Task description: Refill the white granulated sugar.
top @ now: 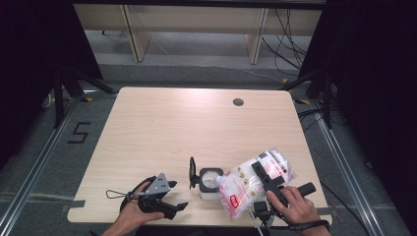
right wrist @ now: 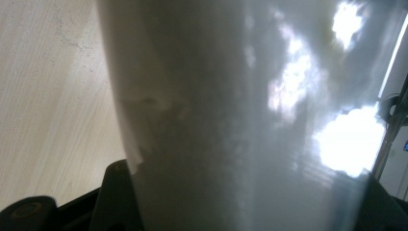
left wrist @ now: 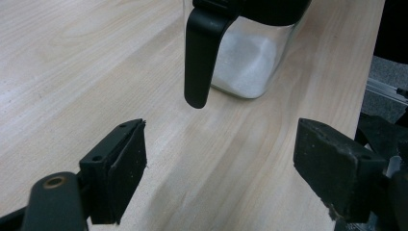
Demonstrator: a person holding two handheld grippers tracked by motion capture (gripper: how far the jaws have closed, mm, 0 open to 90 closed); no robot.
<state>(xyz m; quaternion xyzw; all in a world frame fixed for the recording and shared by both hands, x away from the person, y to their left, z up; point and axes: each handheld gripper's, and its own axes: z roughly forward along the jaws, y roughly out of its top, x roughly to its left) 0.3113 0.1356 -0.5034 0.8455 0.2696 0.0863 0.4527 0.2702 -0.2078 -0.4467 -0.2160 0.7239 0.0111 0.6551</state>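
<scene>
The right gripper (top: 262,178) is clamped on a clear plastic bag (top: 246,182) of white contents with red print, held tilted at the near right of the table (top: 162,128) – its lower end just beside the open glass jar (top: 210,183). Left gripper (top: 173,194) rests near left, jaws spread and empty – the jar's black lid (left wrist: 199,53) hangs ahead of it

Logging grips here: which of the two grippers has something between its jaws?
The right gripper, clamped on the plastic bag; the left gripper stands open over bare table.
</scene>
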